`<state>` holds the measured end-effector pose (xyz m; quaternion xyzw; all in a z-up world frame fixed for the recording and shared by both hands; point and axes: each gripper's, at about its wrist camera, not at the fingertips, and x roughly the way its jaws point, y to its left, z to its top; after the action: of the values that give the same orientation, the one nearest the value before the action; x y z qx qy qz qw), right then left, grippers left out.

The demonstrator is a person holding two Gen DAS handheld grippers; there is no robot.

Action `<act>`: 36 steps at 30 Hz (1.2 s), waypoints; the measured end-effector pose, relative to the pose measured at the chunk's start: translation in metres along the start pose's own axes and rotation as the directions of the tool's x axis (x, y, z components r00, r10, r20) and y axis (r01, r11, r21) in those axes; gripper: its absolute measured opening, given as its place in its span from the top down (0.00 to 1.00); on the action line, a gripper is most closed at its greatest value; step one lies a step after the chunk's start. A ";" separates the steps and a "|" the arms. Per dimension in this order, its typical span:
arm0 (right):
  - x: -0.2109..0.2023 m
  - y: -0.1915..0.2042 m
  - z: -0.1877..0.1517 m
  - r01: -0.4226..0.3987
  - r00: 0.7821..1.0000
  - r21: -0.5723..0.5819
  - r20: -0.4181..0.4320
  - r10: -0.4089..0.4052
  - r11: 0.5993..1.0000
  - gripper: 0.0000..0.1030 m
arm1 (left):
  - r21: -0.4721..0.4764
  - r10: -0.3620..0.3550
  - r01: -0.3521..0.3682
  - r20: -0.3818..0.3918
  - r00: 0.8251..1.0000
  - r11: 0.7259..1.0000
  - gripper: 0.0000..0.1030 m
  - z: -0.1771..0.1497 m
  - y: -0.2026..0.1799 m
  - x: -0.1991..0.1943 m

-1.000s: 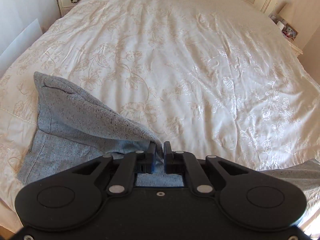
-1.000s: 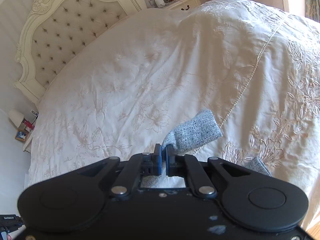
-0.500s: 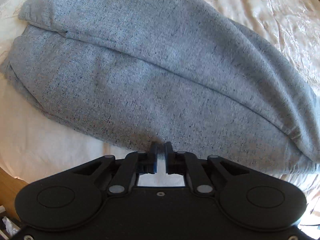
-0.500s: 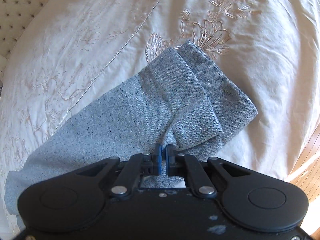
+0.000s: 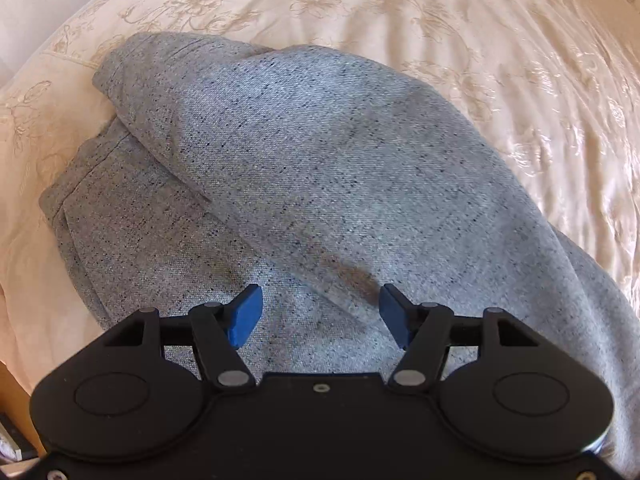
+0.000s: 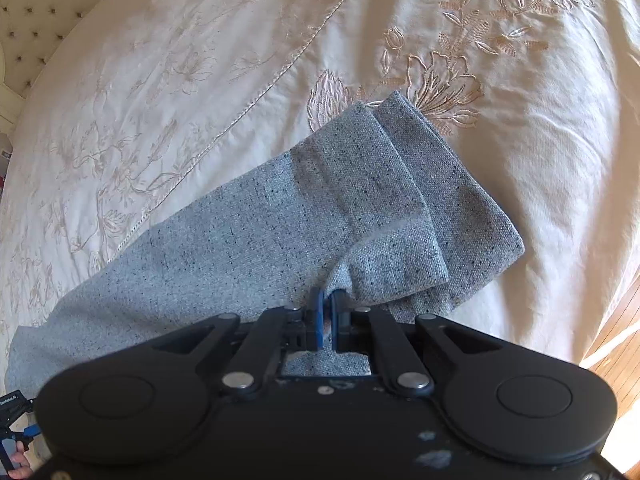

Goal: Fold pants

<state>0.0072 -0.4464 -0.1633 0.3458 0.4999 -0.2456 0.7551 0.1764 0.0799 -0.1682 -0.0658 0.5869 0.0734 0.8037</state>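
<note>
Grey speckled pants [image 5: 320, 168] lie on a cream embroidered bedspread [image 5: 500, 40], one leg folded over the other. In the left wrist view, my left gripper [image 5: 320, 312] is open just above the waist end of the pants, its blue pads [image 5: 246, 314] spread wide and holding nothing. In the right wrist view, the leg cuffs [image 6: 400, 208] lie stacked near the bed's edge. My right gripper [image 6: 327, 314] is shut on a pinch of the pants fabric beside the cuffs.
The bed's edge and wooden floor [image 6: 616, 352] show at the right of the right wrist view. A tufted headboard [image 6: 36, 8] is at its far upper left. The other hand and gripper [image 6: 14, 432] peek in at the lower left.
My left gripper has opened and let go of the pants, which now lie folded on the bed. My right gripper stays shut on the fabric near the cuffs, barely moved.
</note>
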 end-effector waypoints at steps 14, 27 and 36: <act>-0.010 0.010 0.011 -0.002 0.999 0.002 0.035 0.002 1.000 0.94 | -0.130 -0.114 0.115 0.020 0.993 0.985 0.96 0.045 0.013 -0.010; -0.077 0.013 0.021 -0.026 0.983 -0.095 0.177 0.042 0.995 0.94 | 0.107 -0.114 0.105 0.086 0.990 0.989 0.96 -0.012 0.010 -0.081; -0.024 -0.030 -0.016 0.047 0.998 -0.009 0.037 -0.047 0.999 0.95 | 0.087 -0.033 0.034 -0.003 0.999 0.996 0.95 -0.040 0.030 -0.059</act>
<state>-0.0329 -0.4526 -0.1537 0.3255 0.4952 -0.2672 0.7599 0.1152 0.0987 -0.1247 -0.0408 0.5890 0.0344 0.8064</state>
